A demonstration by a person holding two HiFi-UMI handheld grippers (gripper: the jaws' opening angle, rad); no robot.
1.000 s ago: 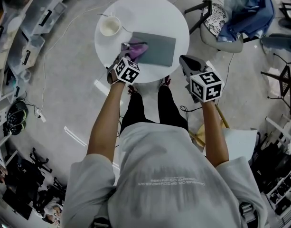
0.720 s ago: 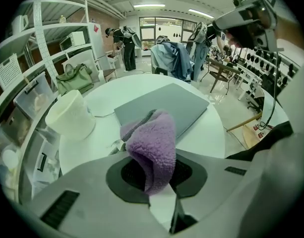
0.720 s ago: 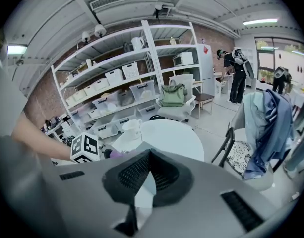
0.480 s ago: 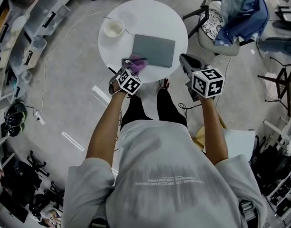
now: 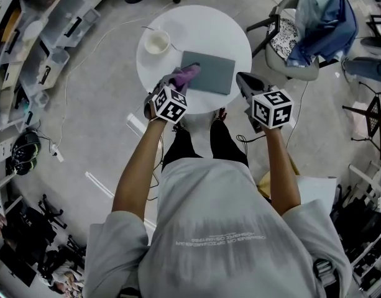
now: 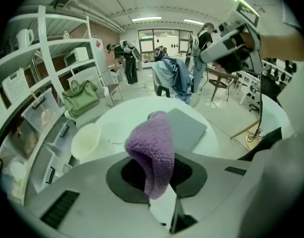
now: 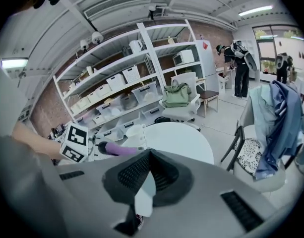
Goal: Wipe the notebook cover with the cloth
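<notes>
Head view: on the round white table (image 5: 230,27), the left gripper (image 5: 176,84) holds the purple cloth (image 5: 184,75) at the grey notebook's (image 5: 214,73) left edge, near a white cup (image 5: 157,41). Left gripper view: the jaws clamp the cloth, and the cup's inside looks pale. Right gripper view: the right gripper's (image 7: 148,152) jaws are together.

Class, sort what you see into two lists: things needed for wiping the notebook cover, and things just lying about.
For the job:
- cloth, pinched in the left tool
- notebook, flat on the round table

Lying about:
- bowl on the table
- chair piled with clothes
- green bag
- right tool, shut and empty, idle
</notes>
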